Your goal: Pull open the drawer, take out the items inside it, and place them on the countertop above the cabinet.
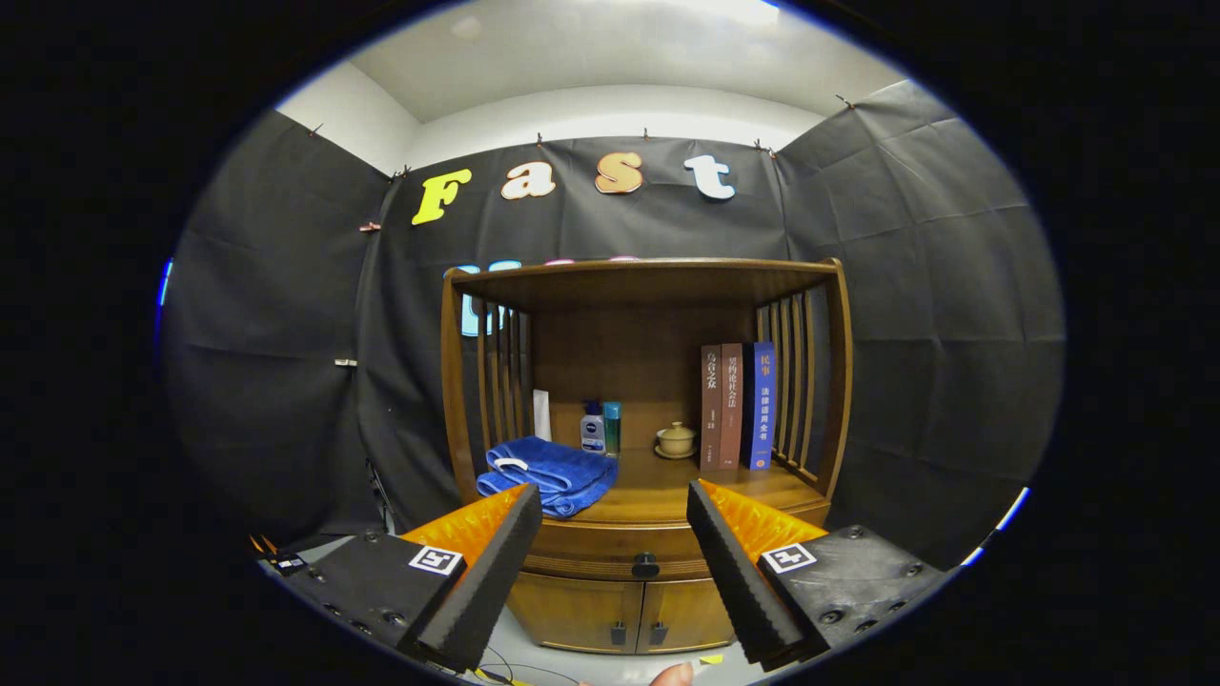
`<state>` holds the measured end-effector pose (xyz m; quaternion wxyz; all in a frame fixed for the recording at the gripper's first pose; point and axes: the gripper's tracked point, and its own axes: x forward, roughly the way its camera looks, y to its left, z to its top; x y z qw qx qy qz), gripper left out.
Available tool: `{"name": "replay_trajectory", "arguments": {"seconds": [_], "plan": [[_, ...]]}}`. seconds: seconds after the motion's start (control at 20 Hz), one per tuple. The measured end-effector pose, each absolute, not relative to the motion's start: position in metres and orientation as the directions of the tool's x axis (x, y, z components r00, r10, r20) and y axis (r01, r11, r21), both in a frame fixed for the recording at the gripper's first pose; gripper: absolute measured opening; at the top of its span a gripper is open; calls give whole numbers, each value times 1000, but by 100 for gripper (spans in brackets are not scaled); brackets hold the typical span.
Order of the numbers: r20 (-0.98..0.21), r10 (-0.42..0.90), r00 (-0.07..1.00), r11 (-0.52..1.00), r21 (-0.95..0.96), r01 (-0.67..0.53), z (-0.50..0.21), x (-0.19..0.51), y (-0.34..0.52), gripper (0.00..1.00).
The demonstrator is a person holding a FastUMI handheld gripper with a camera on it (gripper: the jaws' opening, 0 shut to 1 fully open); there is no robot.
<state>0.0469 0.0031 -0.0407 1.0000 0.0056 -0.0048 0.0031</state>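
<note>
Evidently the tool (615,514) hung released, its fingers spread wide and gripping nothing, squared up to the wooden cabinet (643,400) from a little way back. That framing put the drawer's dark knob (645,566) between the fingertips, ready for an approach. The drawer (620,551) was still closed, its contents hidden; a folded blue towel (553,474) and three books (738,406) already occupied the desk (667,491) above.

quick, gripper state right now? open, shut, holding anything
Gripper: open, holding nothing, fingers spread apart ahead of the closed drawer, knob between them.
</note>
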Motion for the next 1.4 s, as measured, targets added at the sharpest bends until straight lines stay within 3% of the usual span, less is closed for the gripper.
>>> {"name": "replay_trajectory", "arguments": {"seconds": [0.55, 1.05, 1.15, 1.3, 1.4], "plan": [[-110, -54, 992, 999, -3, 54, -177, 150, -28, 99], [-213, -70, 975, 997, 17, 76, -278, 202, -30, 99], [-228, -86, 970, 995, 24, 94, -288, 210, -37, 95], [-224, -90, 970, 994, 33, 100, -289, 217, -40, 65], [-227, -86, 970, 995, 20, 93, -298, 225, -36, 56]]}}
